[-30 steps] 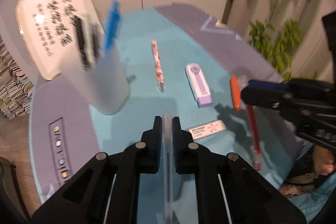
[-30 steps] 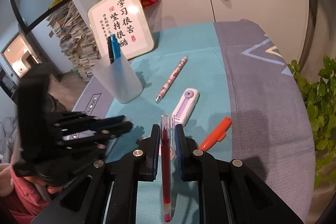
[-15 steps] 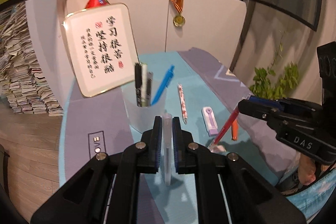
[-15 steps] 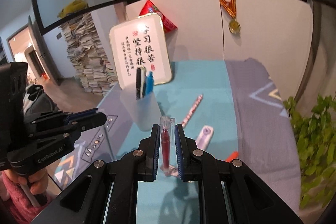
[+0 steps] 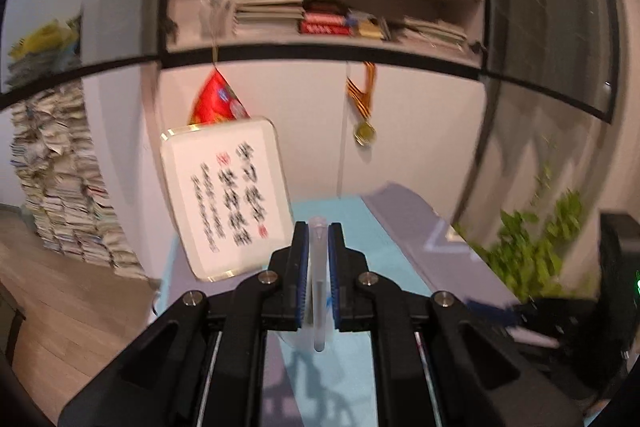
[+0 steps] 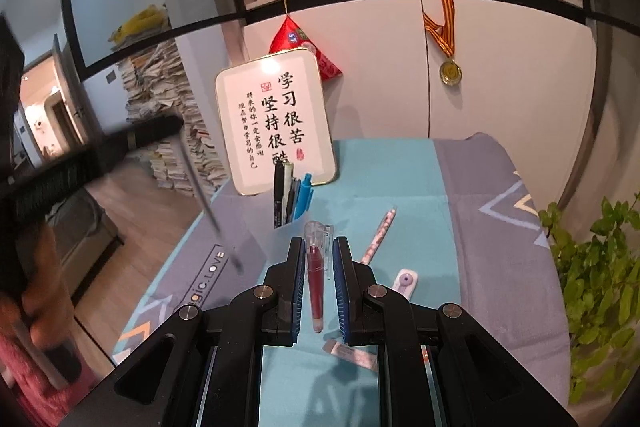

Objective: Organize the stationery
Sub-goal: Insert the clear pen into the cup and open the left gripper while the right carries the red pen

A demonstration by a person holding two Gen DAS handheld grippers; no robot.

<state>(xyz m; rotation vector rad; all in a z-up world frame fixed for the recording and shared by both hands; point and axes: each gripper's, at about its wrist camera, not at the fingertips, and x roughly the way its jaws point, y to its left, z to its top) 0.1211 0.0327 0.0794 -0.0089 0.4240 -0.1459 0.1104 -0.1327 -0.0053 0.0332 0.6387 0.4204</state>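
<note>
Both hands have come up off the table since a second ago — the pens that lay on the blue mat then now hang in the air, each pinched upright. To my eye that means the pick-up is done and the carry to the cup is next.

The right tongs (image 6: 316, 271) are closed on a red pen (image 6: 315, 283) with a clear cap, pads pressing both sides of it. The left tongs (image 5: 318, 275) are clamped tight on a clear pen (image 5: 319, 283); its own view is blurred, tipped up toward the bookshelf (image 5: 328, 15).

Past the right tongs lie a white eraser (image 6: 350, 350), a purple tape dispenser (image 6: 405, 283) and a patterned pen (image 6: 380, 235) on the mat. Farther on stands the cup (image 6: 298, 223), already holding black and blue pens, just before the framed sign (image 6: 276, 119).
</note>
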